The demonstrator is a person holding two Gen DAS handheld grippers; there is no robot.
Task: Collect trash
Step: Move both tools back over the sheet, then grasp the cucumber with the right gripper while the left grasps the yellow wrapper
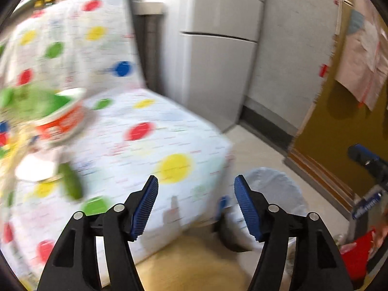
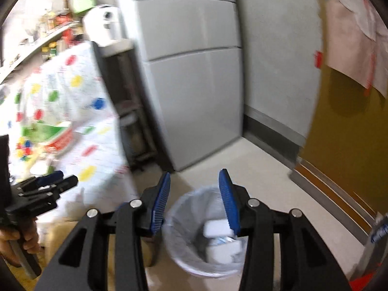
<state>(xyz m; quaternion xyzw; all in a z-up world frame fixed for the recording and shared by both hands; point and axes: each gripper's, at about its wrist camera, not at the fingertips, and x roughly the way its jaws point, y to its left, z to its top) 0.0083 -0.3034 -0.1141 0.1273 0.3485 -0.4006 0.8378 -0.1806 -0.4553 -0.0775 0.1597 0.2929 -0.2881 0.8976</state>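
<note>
A waste bin (image 2: 206,235) lined with a pale plastic bag stands on the floor by the table corner; white trash pieces (image 2: 218,228) lie inside it. My right gripper (image 2: 194,194) is open and empty, above the bin's near rim. My left gripper (image 1: 195,194) is open and empty, over the table's corner, with the bin (image 1: 274,189) to its right. On the table, a red and green instant noodle cup (image 1: 60,118) sits with blurred wrappers (image 1: 36,165) beside it at the left. The left gripper also shows in the right wrist view (image 2: 65,179).
The table (image 1: 150,145) has a white cloth with coloured dots. A grey fridge (image 2: 189,84) stands behind it, next to a wall and a brown door (image 2: 351,133). A red item (image 1: 359,249) lies on the floor at the right. Shelves with bottles (image 2: 55,24) are at the back left.
</note>
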